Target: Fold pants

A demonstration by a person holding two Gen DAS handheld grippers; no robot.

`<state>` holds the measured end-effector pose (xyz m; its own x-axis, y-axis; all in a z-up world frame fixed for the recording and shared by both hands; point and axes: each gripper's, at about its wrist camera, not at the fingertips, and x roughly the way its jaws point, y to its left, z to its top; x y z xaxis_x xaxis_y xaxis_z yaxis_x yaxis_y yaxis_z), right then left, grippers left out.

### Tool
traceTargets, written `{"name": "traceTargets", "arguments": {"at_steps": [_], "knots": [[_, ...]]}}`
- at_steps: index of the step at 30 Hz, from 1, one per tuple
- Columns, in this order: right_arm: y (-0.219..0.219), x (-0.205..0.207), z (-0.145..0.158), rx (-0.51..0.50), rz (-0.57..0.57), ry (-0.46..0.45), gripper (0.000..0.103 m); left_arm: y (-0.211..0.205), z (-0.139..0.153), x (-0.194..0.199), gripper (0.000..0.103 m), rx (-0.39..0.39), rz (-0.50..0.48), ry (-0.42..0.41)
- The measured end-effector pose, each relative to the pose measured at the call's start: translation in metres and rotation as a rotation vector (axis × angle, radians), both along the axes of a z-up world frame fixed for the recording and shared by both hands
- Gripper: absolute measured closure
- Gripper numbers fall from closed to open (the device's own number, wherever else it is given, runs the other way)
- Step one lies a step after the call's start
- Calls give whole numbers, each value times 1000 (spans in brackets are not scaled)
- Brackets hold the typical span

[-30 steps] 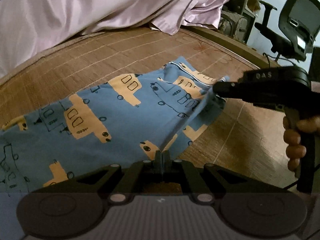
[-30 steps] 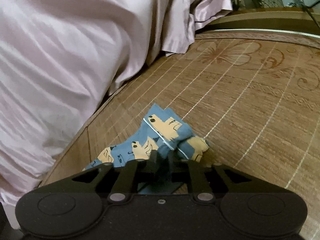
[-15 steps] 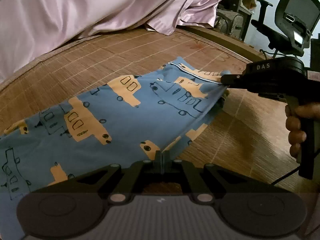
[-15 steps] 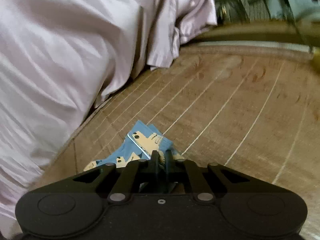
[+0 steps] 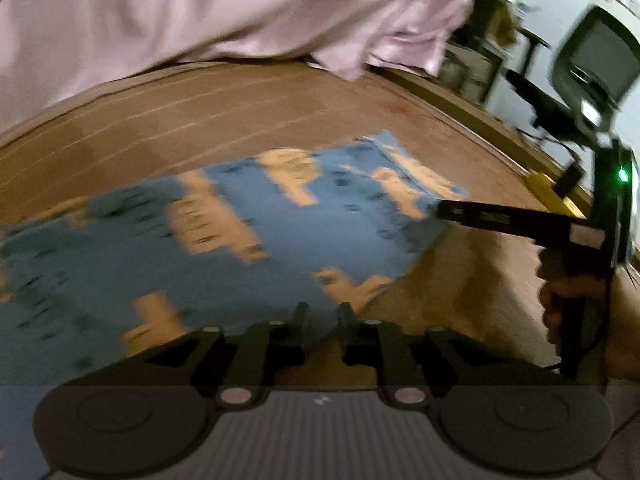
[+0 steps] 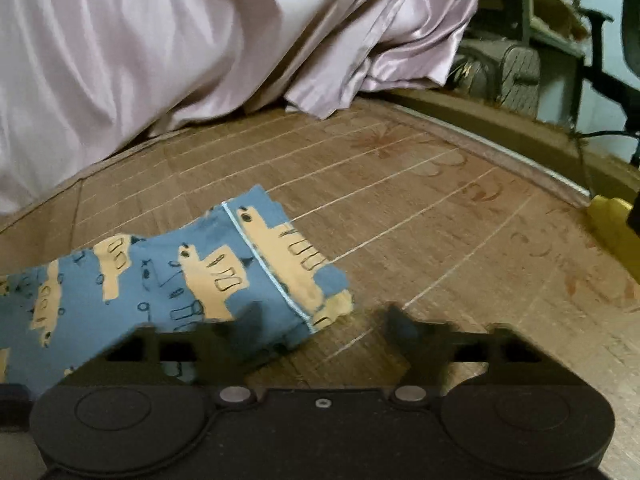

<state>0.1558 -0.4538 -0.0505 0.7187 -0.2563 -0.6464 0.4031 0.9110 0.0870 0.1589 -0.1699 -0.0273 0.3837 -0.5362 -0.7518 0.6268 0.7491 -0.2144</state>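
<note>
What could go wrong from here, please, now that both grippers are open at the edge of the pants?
1. The right gripper has its left finger over the pants hem; pulling back could snag it and undo the fold.
2. The left gripper is open at the near edge; that view is blurred, so fast motion may drag the cloth across the mat.

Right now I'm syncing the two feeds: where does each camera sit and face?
Left wrist: on the left gripper, facing across the pants on the mat; right gripper and hand show.
Right wrist: on the right gripper, jaws open, facing the pants' hem.
Shared: pants, mat, pink sheet.
</note>
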Motion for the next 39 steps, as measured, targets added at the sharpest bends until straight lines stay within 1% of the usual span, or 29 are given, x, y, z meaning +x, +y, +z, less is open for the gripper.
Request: {"name": "traceTargets", "arguments": {"at_steps": [1, 2, 3, 4, 5, 8, 9, 10, 12, 15, 17, 18, 19, 21, 22, 23, 24, 25, 26, 27, 28, 29, 32, 34, 35, 36, 37, 38, 39], "knots": [[-1, -1, 1, -6, 5, -15, 28, 13, 2, 1, 72, 1, 33, 3], [1, -1, 3, -27, 16, -24, 27, 29, 5, 3, 58, -3, 68, 4], [6, -1, 5, -64, 41, -42, 21, 46, 8, 4, 47, -7, 102, -6], [12, 0, 8, -95, 78, -65, 17, 64, 13, 7, 45, -1, 129, -27], [18, 0, 9, -102, 128, -87, 13, 79, 17, 11, 44, 15, 145, -51], [46, 12, 15, -94, 364, -115, 12, 120, 31, 37, 44, 152, 182, -154], [60, 19, 18, -109, 453, -115, 12, 132, 35, 49, 44, 185, 189, -180], [78, 30, 22, -130, 580, -112, 13, 142, 38, 65, 45, 214, 191, -191], [113, 55, 27, -140, 809, -92, 14, 158, 40, 96, 45, 237, 180, -177], [159, 99, 31, -96, 1072, -33, 19, 170, 41, 139, 46, 233, 95, -130], [189, 125, 32, -105, 1191, -9, 25, 171, 36, 160, 49, 237, 62, -98], [199, 136, 33, -112, 1228, -4, 30, 171, 32, 169, 50, 236, 44, -76], [209, 150, 33, -115, 1257, 5, 33, 170, 26, 176, 52, 241, 25, -58], [220, 171, 33, -120, 1273, 12, 46, 164, 17, 186, 63, 248, -29, -28], [223, 182, 32, -123, 1276, 20, 49, 163, 13, 189, 65, 246, -58, -15], [225, 189, 30, -118, 1288, 33, 56, 160, 10, 193, 70, 249, -88, 0], [227, 196, 28, -105, 1309, 51, 60, 157, 6, 196, 77, 253, -114, 11], [227, 202, 26, -92, 1331, 71, 62, 155, 5, 198, 80, 255, -139, 16], [228, 207, 24, -76, 1357, 96, 68, 154, 5, 197, 87, 256, -158, 4], [230, 209, 23, -74, 1372, 110, 83, 153, 5, 198, 92, 258, -165, -3], [233, 210, 20, -82, 1377, 120, 94, 153, 5, 200, 93, 257, -158, -2], [234, 211, 18, -91, 1372, 127, 100, 155, 5, 202, 94, 249, -136, 0], [228, 215, 15, -41, 1295, 117, 100, 161, 6, 207, 94, 212, -49, -9], [220, 221, 12, 22, 1200, 105, 100, 164, 4, 208, 95, 193, 9, -11], [219, 222, 9, 20, 1169, 103, 98, 165, 3, 209, 94, 194, 23, -12], [220, 220, 6, -16, 1147, 101, 87, 164, 1, 208, 94, 203, 30, -21], [220, 217, 4, -51, 1132, 76, 80, 162, 1, 209, 92, 208, 32, -39], [217, 217, 7, -76, 1113, 71, 65, 161, 1, 207, 87, 219, 37, -52], [214, 215, 11, -99, 1095, 58, 62, 161, 3, 206, 80, 228, 44, -59]]}}
